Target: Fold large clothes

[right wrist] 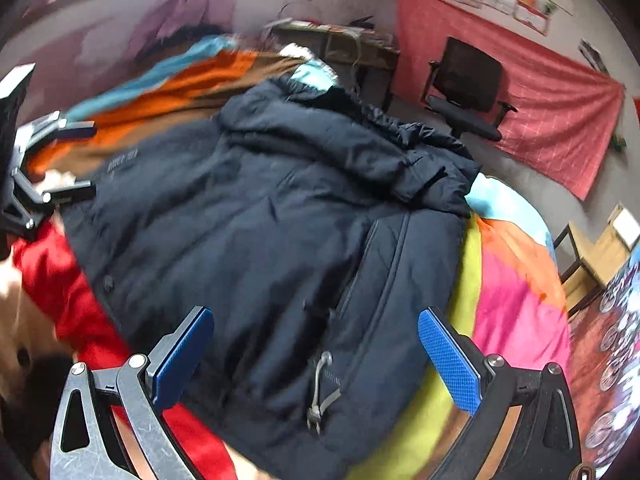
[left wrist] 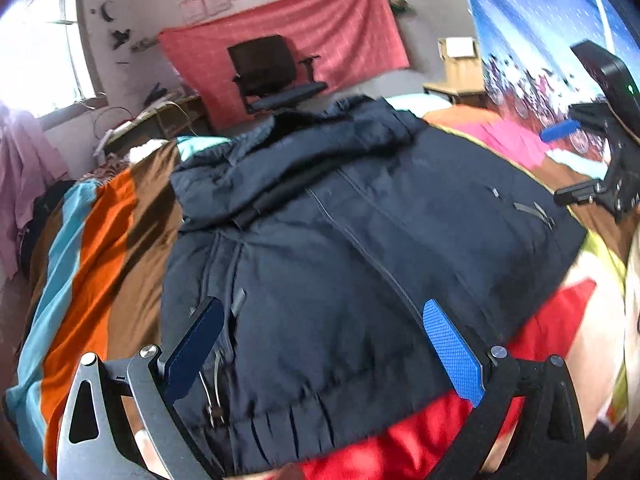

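Observation:
A large dark navy hooded jacket (left wrist: 352, 240) lies front up on a bed with a striped multicolour sheet (left wrist: 96, 248); its sleeves are folded in over the body and its hood points to the far side. It also shows in the right wrist view (right wrist: 280, 232). My left gripper (left wrist: 324, 316) is open and empty, hovering over the jacket's hem at its left side. My right gripper (right wrist: 316, 324) is open and empty over the hem at the right side, near a drawcord toggle (right wrist: 320, 392). Each gripper shows at the edge of the other's view.
A red garment (left wrist: 420, 440) lies under the jacket's near hem. A black office chair (left wrist: 272, 72) stands beyond the bed before a red wall cloth (left wrist: 352, 28). A wooden desk (right wrist: 592, 264) stands at the right, a cluttered table (right wrist: 344, 44) by the window.

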`<action>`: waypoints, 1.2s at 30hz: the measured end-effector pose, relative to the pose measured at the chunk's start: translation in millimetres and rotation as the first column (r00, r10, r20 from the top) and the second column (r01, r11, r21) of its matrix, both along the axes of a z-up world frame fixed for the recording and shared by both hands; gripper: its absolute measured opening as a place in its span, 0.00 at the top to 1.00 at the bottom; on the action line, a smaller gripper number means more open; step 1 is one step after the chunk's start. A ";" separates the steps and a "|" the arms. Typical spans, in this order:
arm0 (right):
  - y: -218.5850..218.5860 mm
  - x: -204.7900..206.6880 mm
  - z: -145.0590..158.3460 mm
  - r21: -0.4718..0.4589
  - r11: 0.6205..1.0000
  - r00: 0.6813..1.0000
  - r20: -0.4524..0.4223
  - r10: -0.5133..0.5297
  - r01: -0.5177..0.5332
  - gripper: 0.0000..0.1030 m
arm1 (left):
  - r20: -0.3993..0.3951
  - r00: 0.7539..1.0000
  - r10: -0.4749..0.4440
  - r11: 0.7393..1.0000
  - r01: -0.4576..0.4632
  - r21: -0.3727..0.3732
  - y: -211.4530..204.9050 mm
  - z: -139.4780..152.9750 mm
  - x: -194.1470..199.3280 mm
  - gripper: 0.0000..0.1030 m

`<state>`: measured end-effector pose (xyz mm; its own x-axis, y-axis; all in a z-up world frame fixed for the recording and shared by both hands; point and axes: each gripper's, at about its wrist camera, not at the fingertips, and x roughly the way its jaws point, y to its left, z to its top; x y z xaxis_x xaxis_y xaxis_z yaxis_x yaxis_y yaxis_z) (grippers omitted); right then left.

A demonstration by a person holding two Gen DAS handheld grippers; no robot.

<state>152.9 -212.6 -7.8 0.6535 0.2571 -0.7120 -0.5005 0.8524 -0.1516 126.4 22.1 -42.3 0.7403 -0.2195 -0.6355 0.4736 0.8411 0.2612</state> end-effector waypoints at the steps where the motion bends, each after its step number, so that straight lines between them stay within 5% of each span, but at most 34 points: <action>1: -1.1 -4.1 -1.4 -0.012 1.000 1.000 -0.010 0.010 -0.011 0.00 | -0.017 1.000 -0.001 1.000 0.002 0.012 0.5 -4.0 -2.8 0.05; 15: 15.1 -26.1 -51.7 -0.196 0.976 0.984 -0.168 0.057 -0.090 0.00 | -0.120 0.991 0.063 0.988 -0.045 0.150 22.1 -55.4 -29.3 0.05; 20: 39.4 -34.1 -78.8 -0.334 0.925 0.973 -0.199 0.118 -0.181 0.00 | -0.116 0.986 0.115 0.978 -0.092 0.186 24.6 -68.0 -29.1 0.05; 30: 69.0 -53.7 -120.5 -0.584 0.783 0.976 -0.089 0.199 -0.213 0.00 | -0.018 0.984 0.179 0.943 -0.167 0.288 22.1 -86.7 -29.1 0.05; 36: 70.5 -50.8 -126.3 -0.634 0.759 0.982 0.000 0.188 -0.146 0.00 | 0.048 0.982 0.180 0.926 -0.186 0.330 16.9 -89.2 -25.1 0.05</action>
